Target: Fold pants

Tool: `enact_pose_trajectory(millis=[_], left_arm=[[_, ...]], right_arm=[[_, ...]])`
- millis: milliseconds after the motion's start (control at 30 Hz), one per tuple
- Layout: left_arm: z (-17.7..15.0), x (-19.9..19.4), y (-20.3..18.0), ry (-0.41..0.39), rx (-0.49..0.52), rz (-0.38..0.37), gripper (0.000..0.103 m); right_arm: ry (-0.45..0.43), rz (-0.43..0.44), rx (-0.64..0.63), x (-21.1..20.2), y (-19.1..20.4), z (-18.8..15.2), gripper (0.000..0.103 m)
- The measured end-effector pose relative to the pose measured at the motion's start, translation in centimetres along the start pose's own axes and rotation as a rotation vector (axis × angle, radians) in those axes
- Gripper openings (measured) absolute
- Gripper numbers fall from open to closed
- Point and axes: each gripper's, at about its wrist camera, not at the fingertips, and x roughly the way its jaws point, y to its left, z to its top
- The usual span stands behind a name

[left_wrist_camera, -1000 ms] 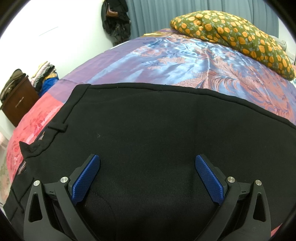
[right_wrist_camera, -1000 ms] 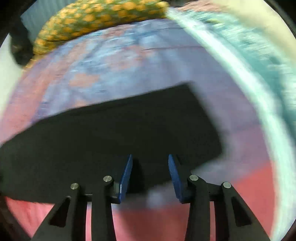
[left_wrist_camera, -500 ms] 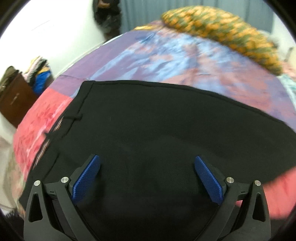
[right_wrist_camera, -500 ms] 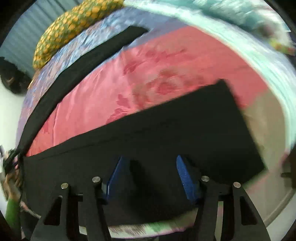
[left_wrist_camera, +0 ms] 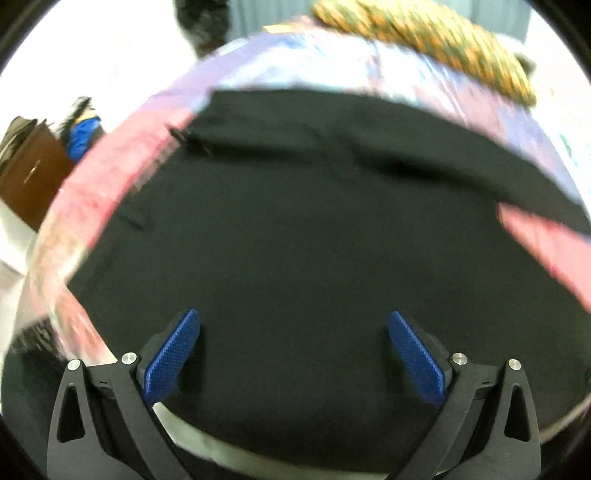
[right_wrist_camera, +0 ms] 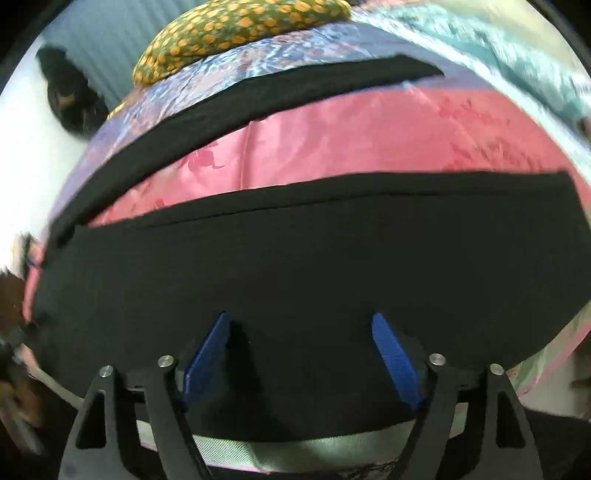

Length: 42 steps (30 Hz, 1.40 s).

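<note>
Black pants (left_wrist_camera: 303, 236) spread flat on the bed (right_wrist_camera: 369, 136), legs apart, near leg along the bed's front edge. Left claw (left_wrist_camera: 293, 350) wide open over the fabric, gripping nothing; right claw (right_wrist_camera: 301, 350) also spread, empty. Patterned pillow (right_wrist_camera: 229, 26) at far edge.

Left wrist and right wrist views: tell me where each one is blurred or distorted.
Left wrist view: motion blur smears the pillow and bedspread; left gripper stays sharp. Right wrist view: sharper, black pants fairly crisp, blur at the edges; fisheye bulges the bed in both.
</note>
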Motion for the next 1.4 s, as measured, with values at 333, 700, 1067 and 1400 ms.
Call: enact_pose_trajectory(millis=[333,700,1067,1400], left_arm=[[14.5,5.5,2.3,-0.176,-0.167,0.152,0.102],[11.8,14.2,0.9,-0.132,-0.081,0.270,0.103],[11.7,14.2,2.4,-0.177,-0.085,0.280,0.103],[11.4,14.2,2.1,-0.194,-0.075,0.306,0.102]], right_arm=[[0.008,-0.081,-0.018,0.6,-0.1,-1.6,0.103],[-0.156,-0.080,-0.170,-2.3,-4.5,7.9,0.102],[-0.095,-0.182,-0.001,10.3,-18.5,37.7,0.079],[-0.014,-0.206,0.069,16.1,-20.1,40.1,0.017]])
